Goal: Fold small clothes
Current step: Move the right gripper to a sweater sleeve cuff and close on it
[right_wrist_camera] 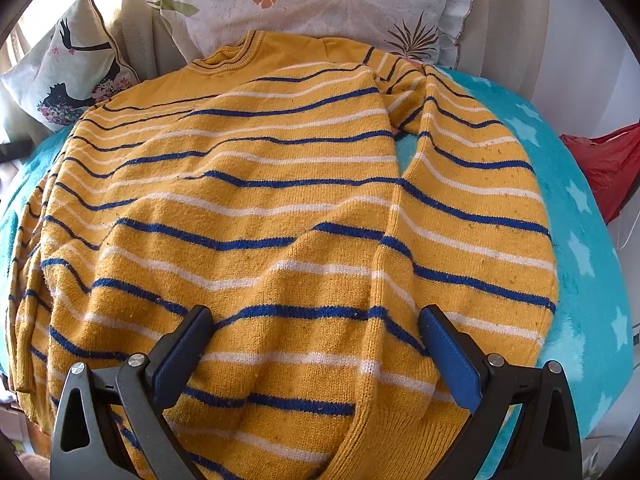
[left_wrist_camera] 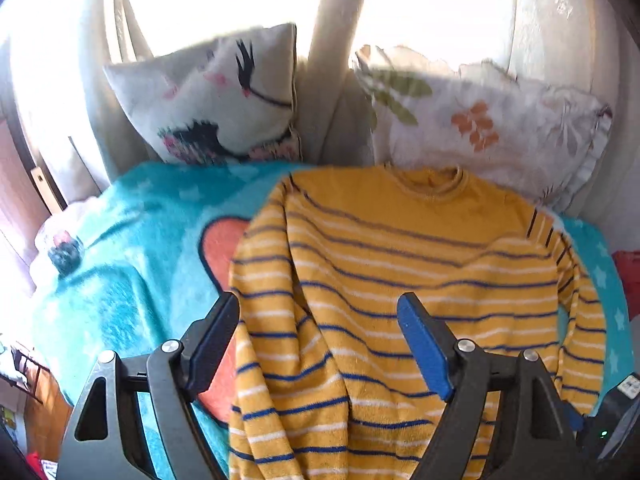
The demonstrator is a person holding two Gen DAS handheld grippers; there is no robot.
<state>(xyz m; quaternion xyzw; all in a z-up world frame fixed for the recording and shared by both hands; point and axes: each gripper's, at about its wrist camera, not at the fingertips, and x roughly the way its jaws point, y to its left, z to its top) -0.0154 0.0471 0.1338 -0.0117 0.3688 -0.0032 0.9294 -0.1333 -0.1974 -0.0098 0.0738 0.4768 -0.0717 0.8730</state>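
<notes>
- On the bed, left wrist view: yellow striped sweater (left_wrist_camera: 384, 264) lies flat on a turquoise blanket (left_wrist_camera: 132, 264), collar toward the pillows. Bird-print cushion (left_wrist_camera: 216, 96) and leaf-print pillow (left_wrist_camera: 480, 116) stand behind it.
- Left gripper (left_wrist_camera: 318, 316) hovers clear above the sweater's near left part, jaws spread, nothing between the pads. The left sleeve lies folded in over the body, running down below the jaws.
- Right wrist view: right gripper (right_wrist_camera: 316, 334) sits low over the sweater (right_wrist_camera: 256, 200) near the hem, jaws spread and empty, knit directly beneath them; contact cannot be told.
- Key relation: the sweater's long axis runs away from both grippers, collar far, hem near. The right sleeve lies just right of the right jaws, still out beside the body, blanket (right_wrist_camera: 580, 208) showing through the gap near the armpit. Judgement: the right gripper is nearer for that sleeve.
- Only the left view shows the folded left sleeve clearly; only the right view shows the sleeve gap and a red bag (right_wrist_camera: 608, 160).
</notes>
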